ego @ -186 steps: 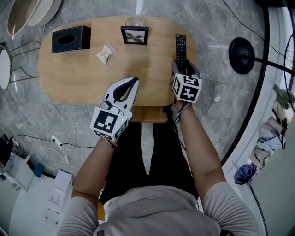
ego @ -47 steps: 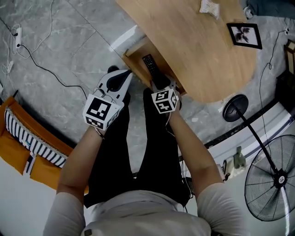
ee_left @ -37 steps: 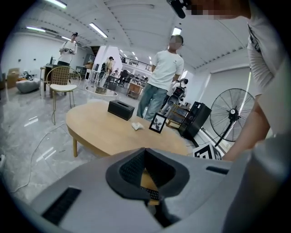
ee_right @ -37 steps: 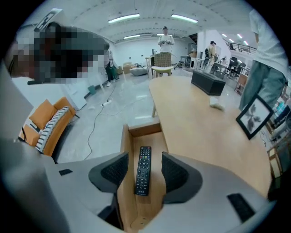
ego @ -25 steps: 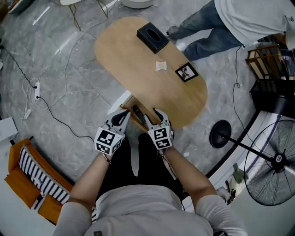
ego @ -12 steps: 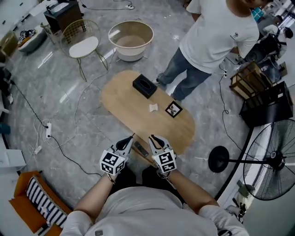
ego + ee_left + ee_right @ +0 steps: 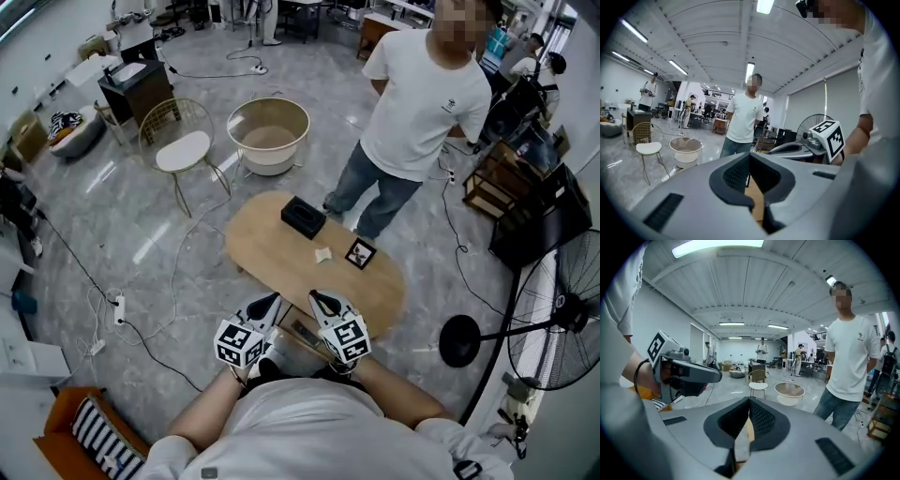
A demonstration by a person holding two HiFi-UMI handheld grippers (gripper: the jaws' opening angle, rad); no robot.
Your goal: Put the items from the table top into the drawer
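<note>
The left hand-held gripper (image 7: 269,302) is held close to the body, high above the bench (image 7: 267,267). Its own view shows its jaws closed tip to tip with nothing in them. Just right of it, below and between the two tools, the drawer (image 7: 285,319) stands open at the near edge of the bench, and a dark slim thing lying in it looks like the remote control (image 7: 306,334). The right hand-held gripper (image 7: 318,298) hangs beside the left one at the same height. Its jaws have just been closing and now meet, also with nothing between them.

So one item seems stowed and three remain on the bench top: from left to right, the black tissue box (image 7: 303,217), the small pale packet (image 7: 322,254) and the photo frame (image 7: 360,253), all well apart from both tools.

Several things could go wrong from here:
- The open drawer juts toward the person's legs, so a step forward could knock it or push it shut
- The packet is small and probably soft, so jaws coming down flat may skid over it or catch only a corner and drop it on the way
- The tissue box looks wide for one pair of jaws and may slip out
- The frame may topple if nudged from one side
- A bystander (image 7: 417,103) stands just past the far end, near any long reach
</note>
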